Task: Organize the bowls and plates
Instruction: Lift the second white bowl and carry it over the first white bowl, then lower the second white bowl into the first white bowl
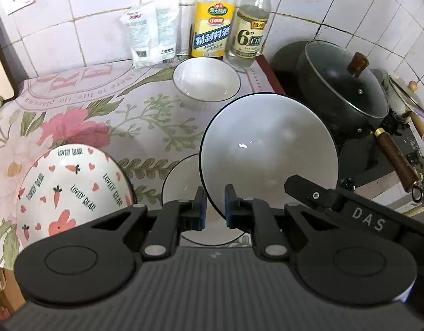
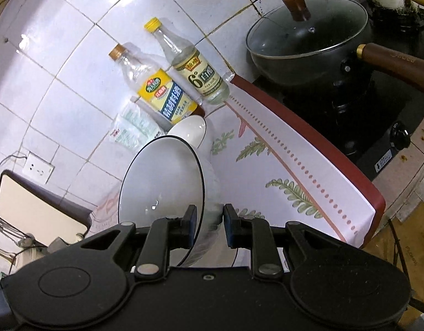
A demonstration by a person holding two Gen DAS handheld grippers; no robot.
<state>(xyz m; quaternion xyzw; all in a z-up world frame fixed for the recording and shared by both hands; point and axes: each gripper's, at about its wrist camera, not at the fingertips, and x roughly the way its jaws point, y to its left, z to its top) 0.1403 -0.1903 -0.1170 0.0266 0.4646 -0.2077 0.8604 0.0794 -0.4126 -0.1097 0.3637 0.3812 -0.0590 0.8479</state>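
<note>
A large white bowl with a dark rim (image 1: 267, 149) is lifted and tilted above the floral cloth. My left gripper (image 1: 214, 207) is shut on its near rim. The right gripper, a black body marked DAS (image 1: 358, 212), grips the same bowl from the right. In the right wrist view that bowl (image 2: 162, 184) stands on edge and my right gripper (image 2: 210, 219) is shut on its rim. A second white bowl (image 1: 181, 182) sits on the cloth below the lifted one. A third white bowl (image 1: 206, 80) (image 2: 191, 131) sits near the bottles. A carrot-patterned "Lovely Bear" plate (image 1: 71, 190) lies at left.
Two bottles (image 1: 212, 19) (image 1: 250, 27) and white packets (image 1: 151, 35) stand against the tiled wall. A lidded black pot (image 1: 347, 91) (image 2: 308, 38) with a wooden handle sits on the stove at right. The cloth's red edge (image 2: 308, 135) borders the stove.
</note>
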